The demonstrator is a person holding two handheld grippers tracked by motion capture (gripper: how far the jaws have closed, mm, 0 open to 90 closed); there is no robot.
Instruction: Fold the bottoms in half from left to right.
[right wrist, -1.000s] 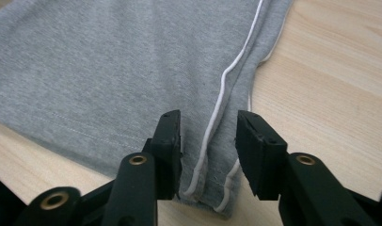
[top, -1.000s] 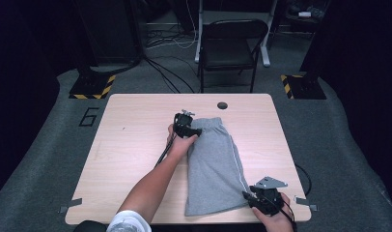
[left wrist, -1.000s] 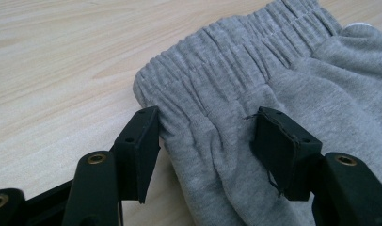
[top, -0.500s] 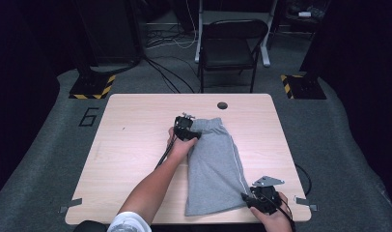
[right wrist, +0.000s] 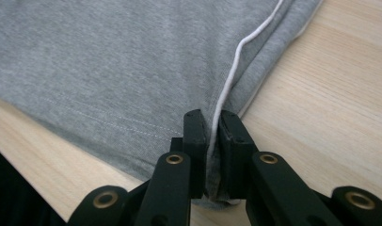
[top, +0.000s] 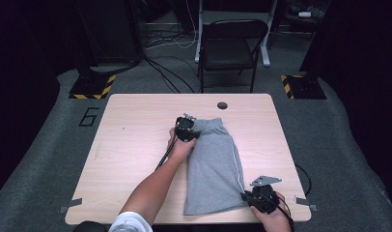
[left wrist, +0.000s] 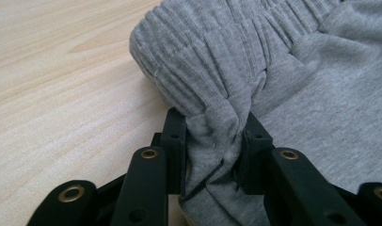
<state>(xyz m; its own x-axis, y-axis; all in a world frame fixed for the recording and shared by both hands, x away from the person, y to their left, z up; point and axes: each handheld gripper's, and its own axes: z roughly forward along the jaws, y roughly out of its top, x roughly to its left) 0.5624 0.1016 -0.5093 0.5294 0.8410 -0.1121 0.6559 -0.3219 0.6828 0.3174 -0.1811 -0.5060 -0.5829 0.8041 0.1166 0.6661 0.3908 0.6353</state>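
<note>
Grey shorts (top: 214, 164) with a white side stripe lie folded lengthwise on the wooden table (top: 136, 145), waistband at the far end. My left gripper (top: 187, 129) is at the waistband's left corner; its jaws have just been closing and now pinch the bunched elastic waistband (left wrist: 212, 94). At the near right corner of the shorts my right gripper (top: 259, 197) has its jaws closed on the hem, right at the white stripe (right wrist: 236, 70). The grey fabric (right wrist: 109, 61) spreads flat beyond it.
A dark round hole (top: 222, 105) sits in the table's far edge. A black folding chair (top: 230, 46) stands behind the table, with cables on the floor. The table's left half is bare wood. The near table edge (top: 184, 220) runs just below the hem.
Both hands stay where they were. The shorts lie in the same place, and the right gripper sits slightly closer on the hem corner.
</note>
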